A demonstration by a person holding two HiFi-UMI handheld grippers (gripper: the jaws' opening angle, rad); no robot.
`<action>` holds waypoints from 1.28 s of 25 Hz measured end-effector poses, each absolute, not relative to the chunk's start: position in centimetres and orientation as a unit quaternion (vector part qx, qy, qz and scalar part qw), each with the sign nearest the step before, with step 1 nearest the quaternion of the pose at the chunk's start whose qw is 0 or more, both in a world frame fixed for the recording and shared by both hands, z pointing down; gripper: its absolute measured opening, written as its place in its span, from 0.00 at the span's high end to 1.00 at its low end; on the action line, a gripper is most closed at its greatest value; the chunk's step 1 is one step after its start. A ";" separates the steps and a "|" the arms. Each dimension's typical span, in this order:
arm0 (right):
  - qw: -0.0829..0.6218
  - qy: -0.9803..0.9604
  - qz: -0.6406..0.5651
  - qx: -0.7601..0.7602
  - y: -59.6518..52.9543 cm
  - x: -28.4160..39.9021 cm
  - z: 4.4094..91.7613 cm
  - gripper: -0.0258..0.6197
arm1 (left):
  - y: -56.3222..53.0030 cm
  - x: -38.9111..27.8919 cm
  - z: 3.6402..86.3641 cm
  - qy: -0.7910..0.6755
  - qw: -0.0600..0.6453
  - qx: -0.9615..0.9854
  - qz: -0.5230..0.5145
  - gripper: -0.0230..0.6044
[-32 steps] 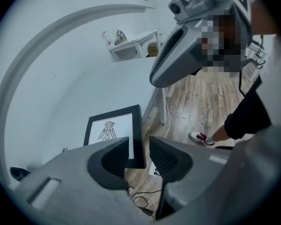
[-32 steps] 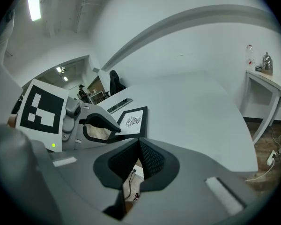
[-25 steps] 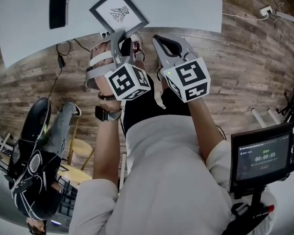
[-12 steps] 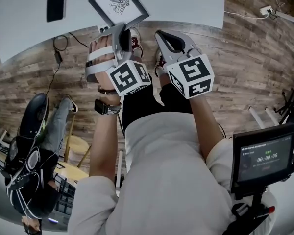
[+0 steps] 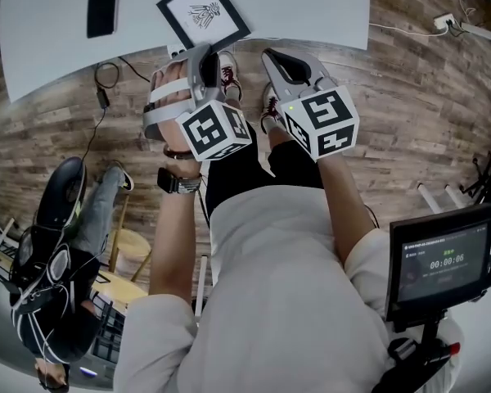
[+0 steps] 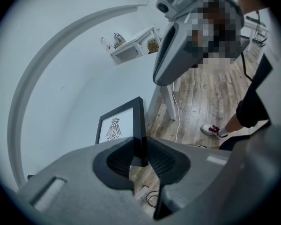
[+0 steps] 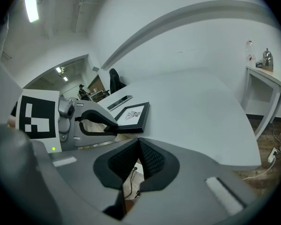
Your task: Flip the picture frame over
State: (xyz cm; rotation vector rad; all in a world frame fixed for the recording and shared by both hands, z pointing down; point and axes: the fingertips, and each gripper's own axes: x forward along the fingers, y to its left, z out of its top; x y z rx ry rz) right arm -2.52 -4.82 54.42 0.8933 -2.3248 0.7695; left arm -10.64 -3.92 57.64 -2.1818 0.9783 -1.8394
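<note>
At the far left edge of the white desk (image 5: 311,6) a flat black device (image 5: 104,2) lies well apart from the work. To its right the picture frame (image 5: 203,13) lies flat on the desk, turned at an angle with its line drawing facing up and its near corner right at the desk's near edge. Your left gripper (image 5: 195,52) points down at that corner. Its fingers (image 6: 119,161) are closing with the black frame edge between them, and in the left gripper view the pads sit against both sides of it with no gap visible. Further right, your right gripper (image 5: 270,56) hangs over the wooden floor (image 5: 409,113), just off the desk's near edge and apart from the frame. Its fingers (image 7: 152,161) are pressed together with nothing between them. At the near right a small screen (image 5: 442,260) stands on a mount.
</note>
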 end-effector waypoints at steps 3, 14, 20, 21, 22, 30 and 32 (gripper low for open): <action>0.259 -0.859 0.290 0.332 -5.3 -1.9 53.5 0.96 | -4.0 -10.0 56.9 0.318 0.057 -0.726 -0.607 0.83; 0.224 -0.852 0.318 0.350 -7.4 1.2 48.6 0.96 | -4.7 -6.3 51.6 0.314 0.031 -0.759 -0.570 0.83; 0.230 -0.848 0.307 0.366 -8.2 2.7 48.6 0.96 | -5.5 -4.8 51.2 0.315 -0.014 -0.788 -0.529 0.83; 0.231 -0.846 0.307 0.370 -8.3 3.0 48.7 0.96 | -5.6 -4.5 51.1 0.315 -0.023 -0.793 -0.521 0.83; 0.231 -0.844 0.308 0.375 -8.3 3.3 48.8 0.96 | -5.7 -4.2 51.0 0.315 -0.031 -0.798 -0.512 0.83; 0.222 -0.838 0.304 0.395 -9.4 4.5 48.6 0.96 | -6.5 -2.1 49.7 0.334 -0.110 -0.835 -0.423 0.83; 0.220 -0.837 0.302 0.400 -9.7 4.8 48.5 0.96 | -6.6 -1.6 49.5 0.333 -0.124 -0.842 -0.406 0.83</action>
